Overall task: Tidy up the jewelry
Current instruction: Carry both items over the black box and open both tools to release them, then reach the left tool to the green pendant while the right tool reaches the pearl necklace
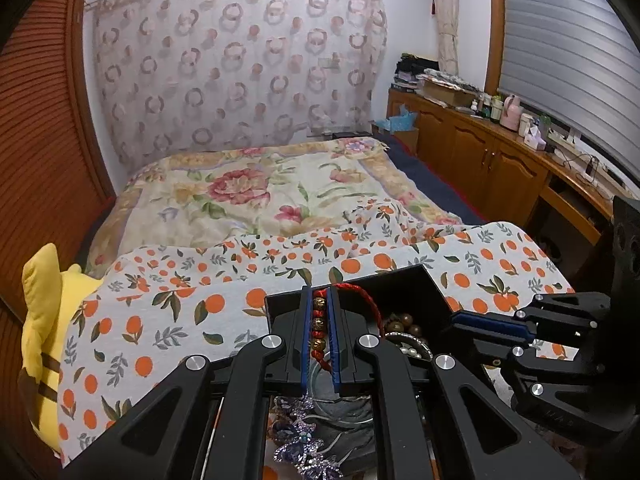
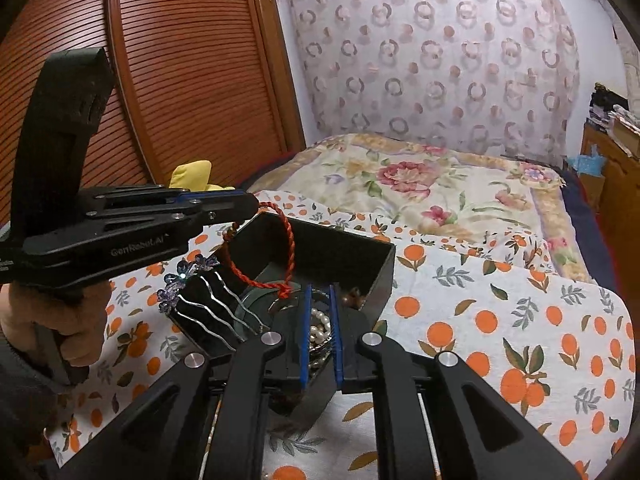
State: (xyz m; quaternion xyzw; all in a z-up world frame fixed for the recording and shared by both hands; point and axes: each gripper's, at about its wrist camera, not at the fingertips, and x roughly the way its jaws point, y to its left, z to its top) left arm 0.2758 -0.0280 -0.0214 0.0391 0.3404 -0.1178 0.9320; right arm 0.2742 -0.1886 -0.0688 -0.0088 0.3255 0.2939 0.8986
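Observation:
A red cord bracelet (image 1: 319, 324) with brown beads is pinched between the blue pads of my left gripper (image 1: 320, 292), which is shut on it. Seen from the right wrist, the left gripper (image 2: 252, 204) holds the bracelet (image 2: 289, 248) so its loop dangles over the open black box (image 2: 320, 248). My right gripper (image 2: 320, 292) sits at the box's near right wall, its jaws almost together astride that wall, with pearls (image 2: 320, 324) showing behind them. In the left wrist view the right gripper (image 1: 456, 318) meets the box (image 1: 400, 284) on its right side. A purple-flowered hair comb (image 2: 208, 300) leans on the box's left edge.
The box rests on an orange-print cloth (image 2: 500, 320) spread over the bed, with a floral quilt (image 1: 248, 188) behind it. A yellow plush toy (image 1: 44, 304) lies at the left edge. Wooden cabinets (image 1: 492, 160) run along the right. A person's hand (image 2: 60, 320) grips the left tool's handle.

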